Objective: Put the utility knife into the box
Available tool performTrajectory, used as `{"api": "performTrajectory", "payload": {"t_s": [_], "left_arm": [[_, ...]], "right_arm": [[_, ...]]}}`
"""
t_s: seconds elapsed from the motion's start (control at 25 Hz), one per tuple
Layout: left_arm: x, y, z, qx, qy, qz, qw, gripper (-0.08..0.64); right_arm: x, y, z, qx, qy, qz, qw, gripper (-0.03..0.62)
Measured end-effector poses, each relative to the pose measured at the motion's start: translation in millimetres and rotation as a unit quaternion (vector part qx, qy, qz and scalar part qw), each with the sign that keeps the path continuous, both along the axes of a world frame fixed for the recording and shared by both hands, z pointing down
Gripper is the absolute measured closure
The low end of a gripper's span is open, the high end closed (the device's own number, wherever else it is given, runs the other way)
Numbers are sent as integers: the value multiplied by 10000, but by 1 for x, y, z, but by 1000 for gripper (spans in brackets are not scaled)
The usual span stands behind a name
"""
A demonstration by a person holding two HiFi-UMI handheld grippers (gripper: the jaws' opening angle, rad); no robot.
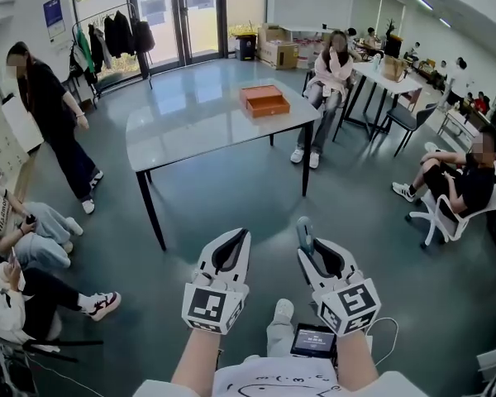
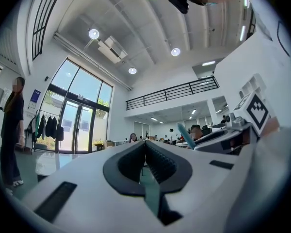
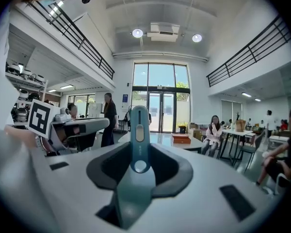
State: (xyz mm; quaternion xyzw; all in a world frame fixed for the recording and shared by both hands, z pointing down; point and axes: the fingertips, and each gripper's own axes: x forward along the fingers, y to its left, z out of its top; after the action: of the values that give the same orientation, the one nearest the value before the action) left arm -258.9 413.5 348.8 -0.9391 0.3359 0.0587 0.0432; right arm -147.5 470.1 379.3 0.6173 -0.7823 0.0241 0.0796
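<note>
The glossy grey-green floor (image 1: 231, 197) takes up most of the head view. On it, at 12 o'clock from the two claws and well apart from them, stands the bench (image 1: 190, 122). It has a pale, smooth, reflective rectangular top on thin dark legs. A flat rectangular orange box (image 1: 264, 101) lies on the bench, toward 2 o'clock of the top's middle (from this far off I cannot tell whether it is open). People sit on chairs around the room's edges, and one stands at 10 o'clock. Low in the head view, the left claw (image 1: 234, 240) and right claw (image 1: 307, 251) are held side by side, both pointing to 12 o'clock. Each has a white, hard-looking shell with dark, ribbed, rubbery pads inside and a cube of black-and-white square markers at the back. In the left gripper view, the left claw (image 2: 145, 147) has its jaws drawn together until the tips meet, with nothing between them. In the right gripper view, the right claw (image 3: 138, 152) is narrowed onto the utility knife (image 3: 139, 130) and the pads press its sides. The knife is a slim handle of matte teal-blue plastic with a rounded end. It carries a pale oval slider near the top and a small round light spot lower down. It stands upright along the jaws and sticks out past their tips toward 12 o'clock (the head view shows the same stub of utility knife (image 1: 303, 231)).
</note>
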Motion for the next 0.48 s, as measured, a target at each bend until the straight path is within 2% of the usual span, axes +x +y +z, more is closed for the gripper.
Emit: {"api": "performTrajectory", "payload": {"t_s": [0.32, 0.48], "left_arm": [[39, -61, 1, -31, -82, -107, 9999, 545], [64, -98, 1, -171, 47, -145, 9997, 545]], "right_arm": [[32, -69, 0, -8, -25, -246, 9997, 459], [57, -106, -6, 9, -25, -367, 9993, 459]]}}
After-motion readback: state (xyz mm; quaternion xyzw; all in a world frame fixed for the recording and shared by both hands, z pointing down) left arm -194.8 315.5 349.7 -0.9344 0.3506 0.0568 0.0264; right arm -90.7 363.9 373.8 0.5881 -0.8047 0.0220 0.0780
